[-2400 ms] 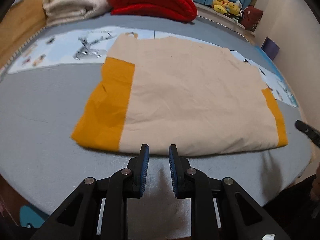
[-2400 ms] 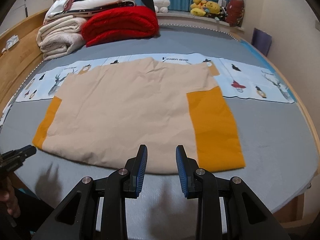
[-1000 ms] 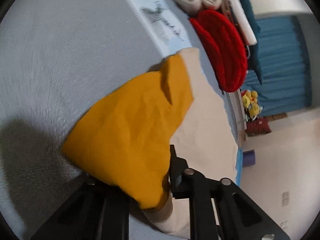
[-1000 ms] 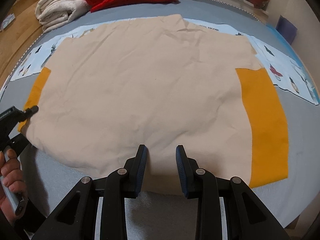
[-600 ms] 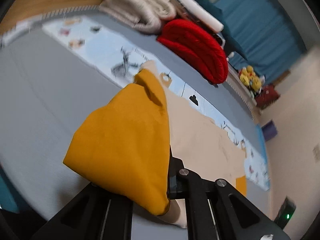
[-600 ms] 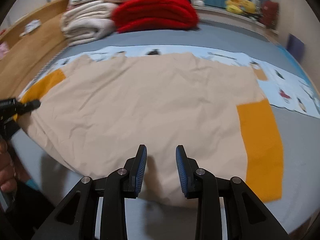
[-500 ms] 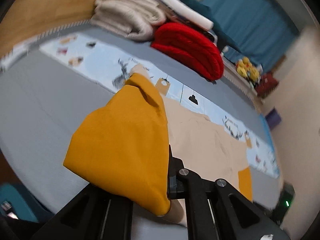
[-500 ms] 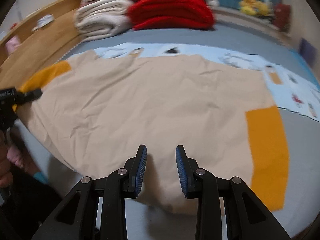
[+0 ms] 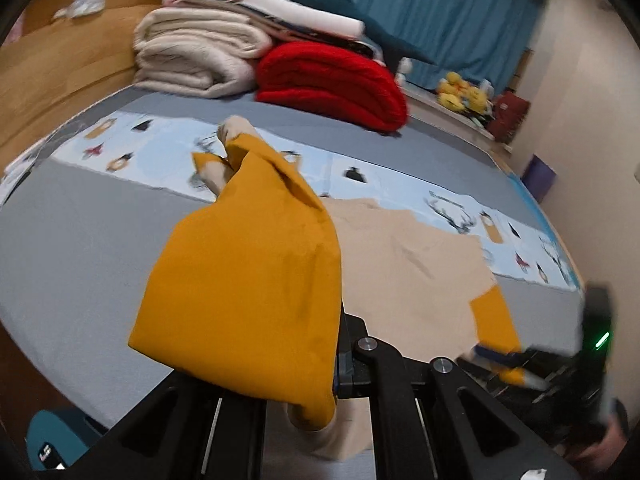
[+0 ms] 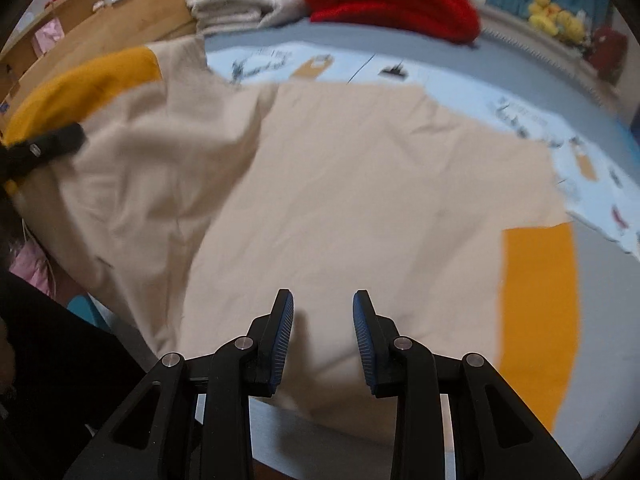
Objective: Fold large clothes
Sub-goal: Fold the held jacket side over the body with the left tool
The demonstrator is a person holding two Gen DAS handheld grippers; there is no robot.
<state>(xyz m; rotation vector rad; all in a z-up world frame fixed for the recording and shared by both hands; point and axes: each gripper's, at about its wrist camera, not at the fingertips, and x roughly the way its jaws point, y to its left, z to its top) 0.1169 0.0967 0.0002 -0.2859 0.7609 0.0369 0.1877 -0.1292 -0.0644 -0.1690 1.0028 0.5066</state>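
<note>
A large beige shirt with orange sleeves [image 10: 360,200] lies on the grey bed. My left gripper [image 9: 332,364] is shut on the shirt's left orange sleeve [image 9: 248,292] and holds it lifted off the bed; the cloth drapes over and hides its left finger. In the right wrist view the left gripper [image 10: 44,148] shows at the left edge with the shirt's left side raised. My right gripper [image 10: 323,332] is open and empty, low over the shirt's near hem. The other orange sleeve [image 10: 536,312] lies flat at the right.
Folded beige blankets [image 9: 200,56] and a red blanket [image 9: 332,80] are stacked at the head of the bed. A pale blue printed strip [image 9: 400,184] runs across the grey sheet [image 9: 80,240]. A wooden side board [image 9: 48,80] stands at left. Yellow plush toys [image 9: 460,92] sit far back.
My left gripper moved to the left sleeve, shut on it, and has lifted it up and rightward. My right gripper stayed open and moved lower toward the hem.
</note>
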